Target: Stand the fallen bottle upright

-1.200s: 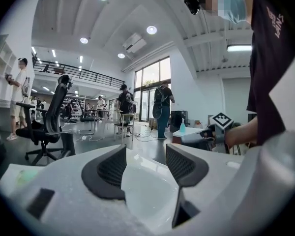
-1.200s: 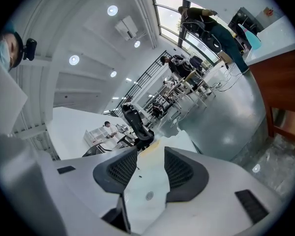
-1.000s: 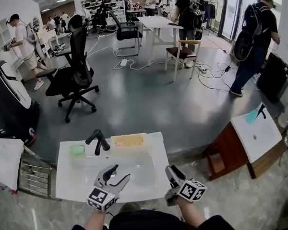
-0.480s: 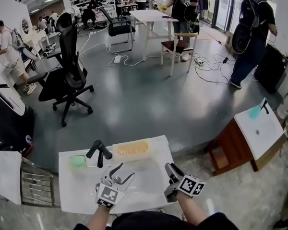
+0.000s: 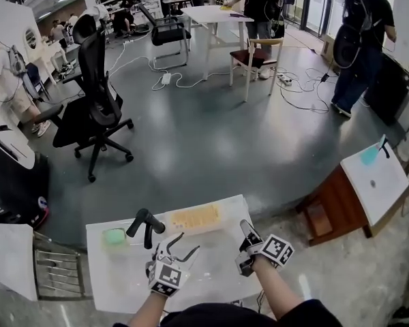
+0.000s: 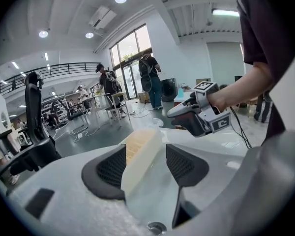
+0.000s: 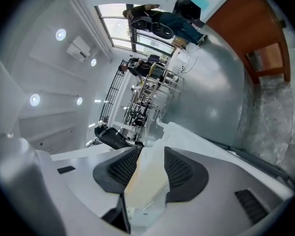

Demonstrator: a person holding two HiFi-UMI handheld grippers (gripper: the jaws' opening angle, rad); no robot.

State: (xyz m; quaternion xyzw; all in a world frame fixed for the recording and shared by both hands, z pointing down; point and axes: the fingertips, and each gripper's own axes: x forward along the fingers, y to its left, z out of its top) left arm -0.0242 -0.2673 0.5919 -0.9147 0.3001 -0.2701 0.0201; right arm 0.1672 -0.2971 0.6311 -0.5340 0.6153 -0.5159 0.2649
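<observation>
Green and blurred, just left of the black faucet [image 5: 146, 221] on the white table [image 5: 102, 278]: the bottle [image 5: 112, 236], pose hard to make out. Right of the faucet, over the basin, left tongs [image 5: 183, 245] and right tongs [image 5: 244, 247], both spread wide, clamping nothing.

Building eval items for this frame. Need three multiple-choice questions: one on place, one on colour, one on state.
1. Where is the yellow block? A) in the basin B) on the sink's back rim, right of the faucet C) on the floor
2. Faucet colour? A) black B) chrome C) red
3. Left tongs? A) shut on the block B) shut, empty C) open
Key: 1 B, head view shows it on the rim; 2 A, dark against the white sink; 3 C, left gripper view shows jaws apart with a gap beside the block.
</observation>
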